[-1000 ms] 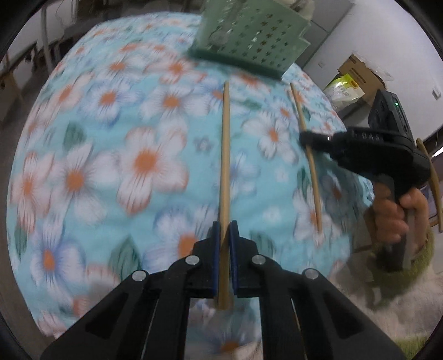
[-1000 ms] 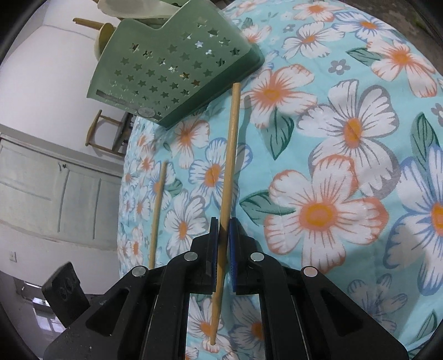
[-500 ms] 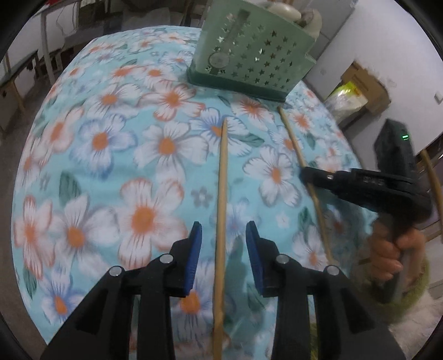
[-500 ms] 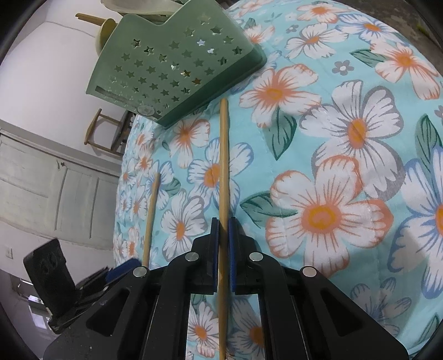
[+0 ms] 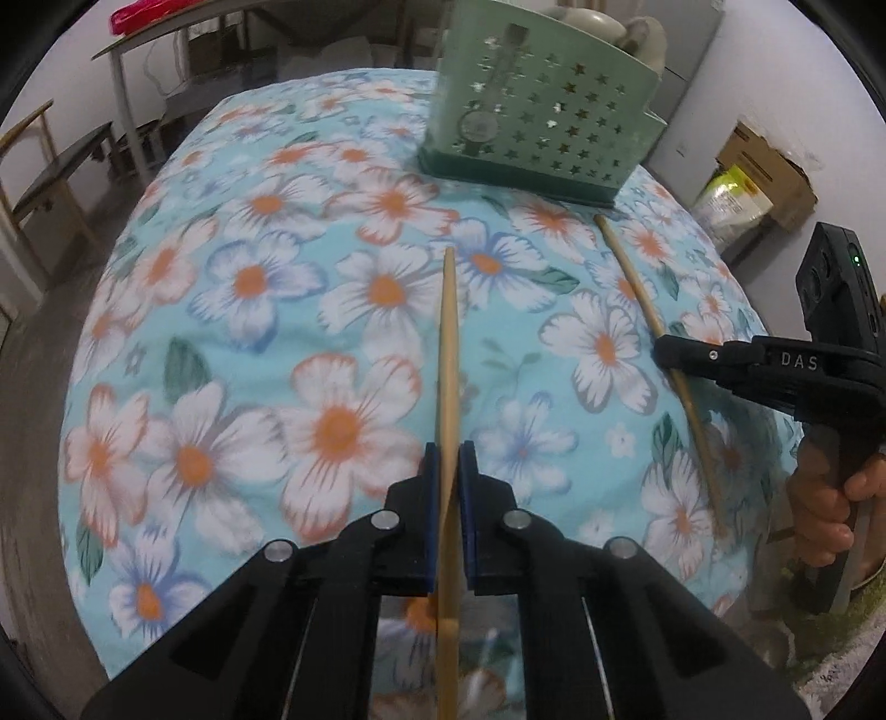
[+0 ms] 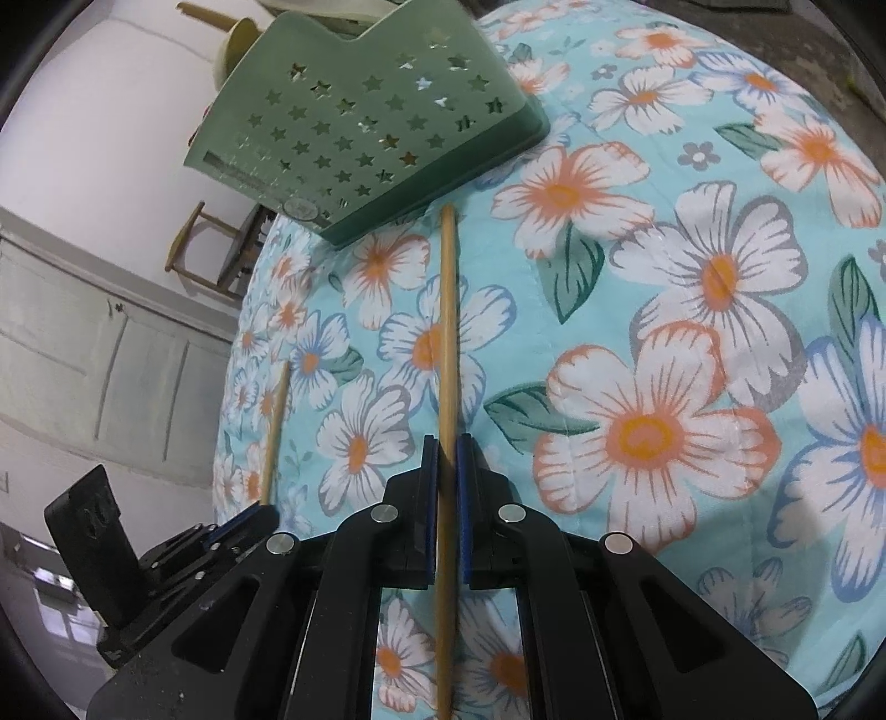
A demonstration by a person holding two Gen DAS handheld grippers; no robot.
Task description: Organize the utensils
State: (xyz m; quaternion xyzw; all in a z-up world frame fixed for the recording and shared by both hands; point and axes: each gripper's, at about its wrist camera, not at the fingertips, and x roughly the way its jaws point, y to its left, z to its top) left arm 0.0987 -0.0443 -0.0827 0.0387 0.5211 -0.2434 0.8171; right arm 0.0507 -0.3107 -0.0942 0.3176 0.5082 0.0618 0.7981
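Two wooden chopsticks lie on a flowered tablecloth in front of a green star-punched utensil basket (image 5: 554,116) (image 6: 365,111). My left gripper (image 5: 448,459) is shut on one chopstick (image 5: 447,343), whose tip points toward the basket. To its right, the right gripper (image 5: 664,351) pinches the second chopstick (image 5: 637,293). In the right wrist view my right gripper (image 6: 447,448) is shut on its chopstick (image 6: 447,310), the far end almost at the basket's base. The left gripper (image 6: 243,520) and its chopstick (image 6: 275,426) show at lower left.
The basket holds pale utensils at its top (image 5: 598,22). A hand (image 5: 825,509) grips the right tool's handle past the table's right edge. A cardboard box (image 5: 764,166) sits on the floor beyond, and a wooden chair (image 6: 216,249) stands by the wall.
The left jaws opened around their chopstick half a second ago and have shut on it again, a little nearer its tip. The right gripper kept its hold, its chopstick now straight.
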